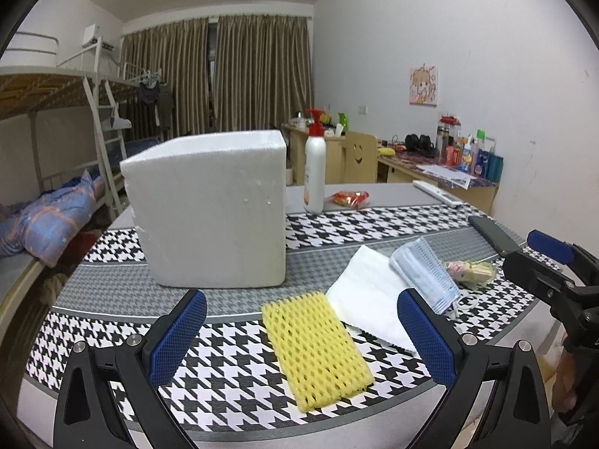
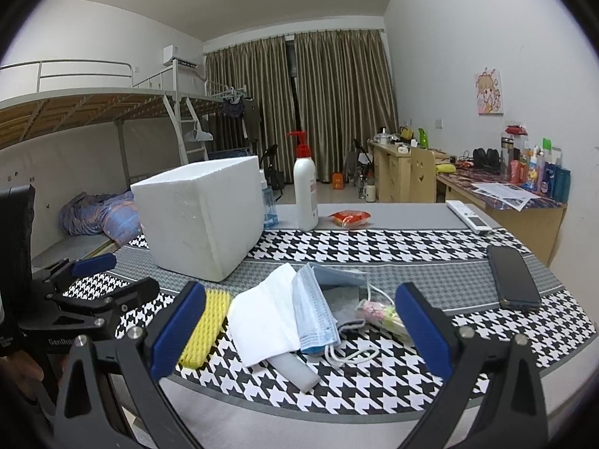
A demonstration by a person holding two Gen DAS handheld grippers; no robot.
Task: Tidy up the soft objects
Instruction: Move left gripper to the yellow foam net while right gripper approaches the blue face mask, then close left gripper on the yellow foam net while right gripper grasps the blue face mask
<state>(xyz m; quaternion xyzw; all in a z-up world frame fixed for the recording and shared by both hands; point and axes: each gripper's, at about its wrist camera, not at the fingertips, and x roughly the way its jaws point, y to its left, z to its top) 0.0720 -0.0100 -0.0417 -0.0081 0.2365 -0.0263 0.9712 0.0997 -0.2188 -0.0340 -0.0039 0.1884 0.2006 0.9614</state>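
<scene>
Yellow foam net [image 1: 316, 348] flat (long axis toward the foam box [image 1: 209, 209])

The left claw [image 2: 108, 275] body bears white letters "GenRob", cut off; nothing else is legible.

Small doll [image 2: 378, 312] partly hidden behind right fingers [image 2: 421, 331].

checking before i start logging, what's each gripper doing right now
Left gripper: open, holding nothing, fingers either side of the yellow foam net.
Right gripper: open, holding nothing, above the blue face masks.
</scene>
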